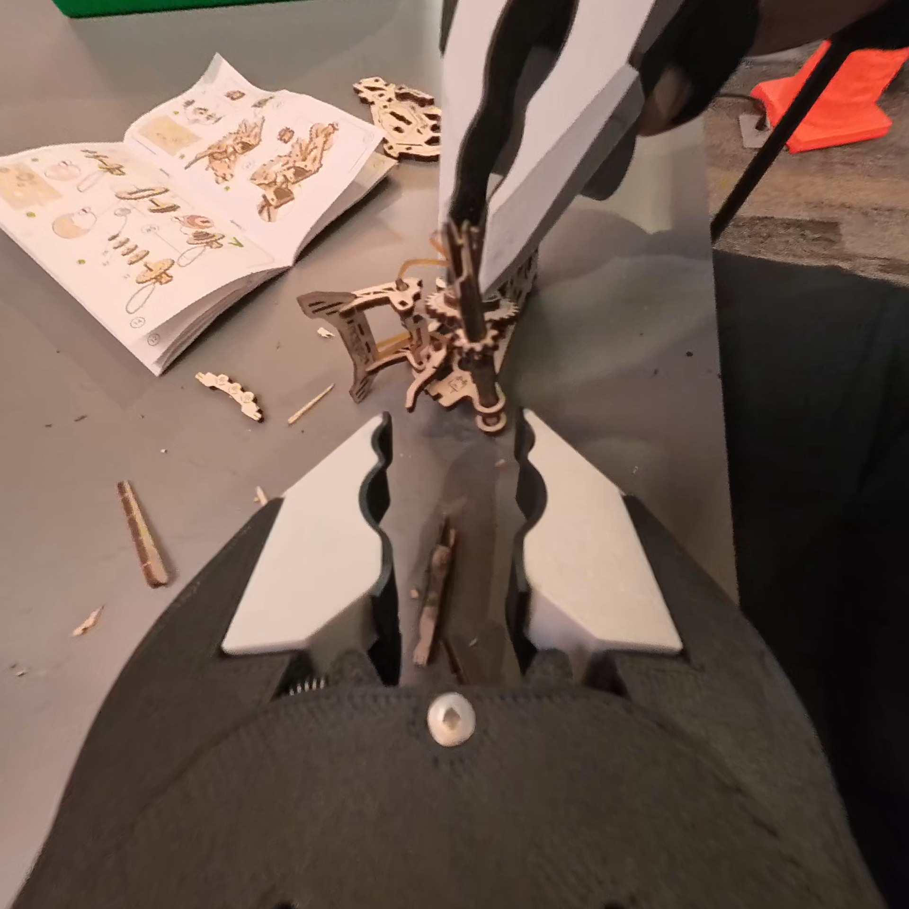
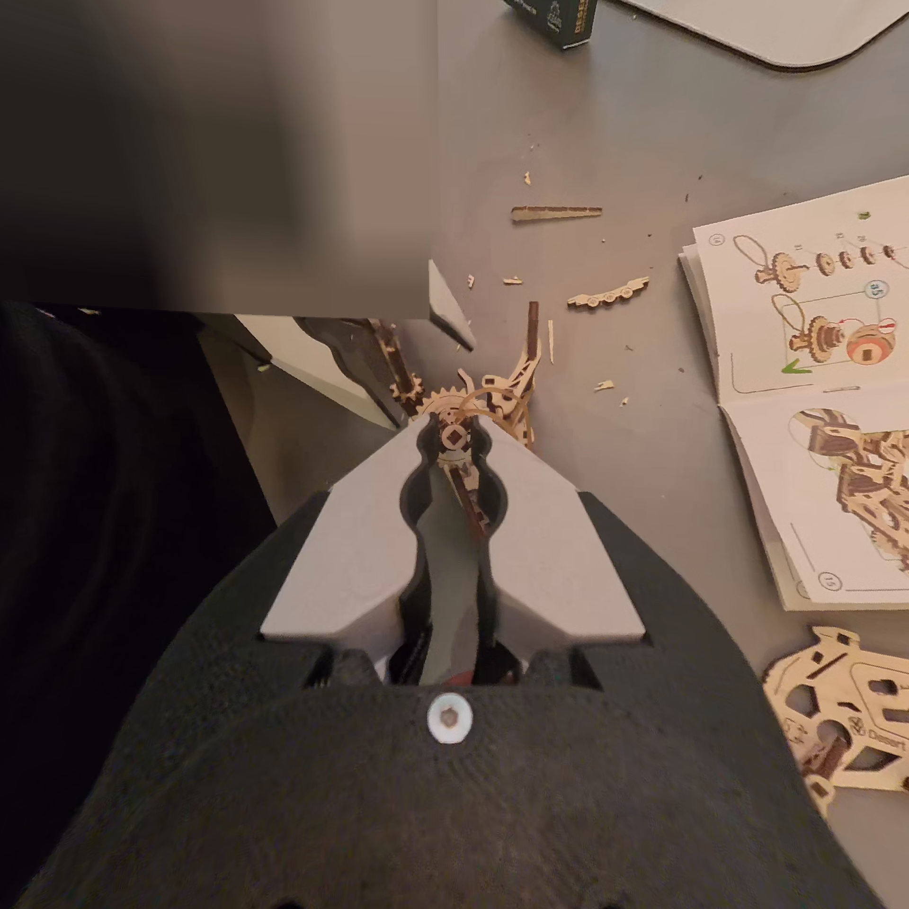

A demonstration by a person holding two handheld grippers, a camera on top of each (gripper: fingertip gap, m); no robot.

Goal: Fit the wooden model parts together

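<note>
A half-built wooden model point(image 1: 393, 334) with gears and a rubber band stands on the grey table point(image 1: 74, 467). My right gripper point(image 1: 465, 231) comes down from above and is shut on a wooden gear axle part point(image 1: 467, 295) at the top of the model. In the right wrist view the right gripper point(image 2: 455, 433) pinches the part's hub point(image 2: 455, 437) at its square hole. My left gripper point(image 1: 455, 425) is open and empty, low over the table, with its tips just short of the model's near foot point(image 1: 492, 420). One of its fingers point(image 2: 319, 369) shows beside the model point(image 2: 506, 393).
An open instruction booklet point(image 1: 187, 196) lies left of the model and shows in the right wrist view point(image 2: 811, 393). A cut-out wooden sheet point(image 1: 403, 118) lies behind it. A curved piece point(image 1: 231, 393), a stick point(image 1: 142, 533), a toothpick point(image 1: 310, 406) and chips lie around. The table edge point(image 1: 713, 344) is on the right. My hands' fingertips stand some 5 cm from each other. The left tips stand about 5 cm off the toothpick point(image 1: 310, 406). It turns up in the right wrist view point(image 2: 551, 338) as well.
</note>
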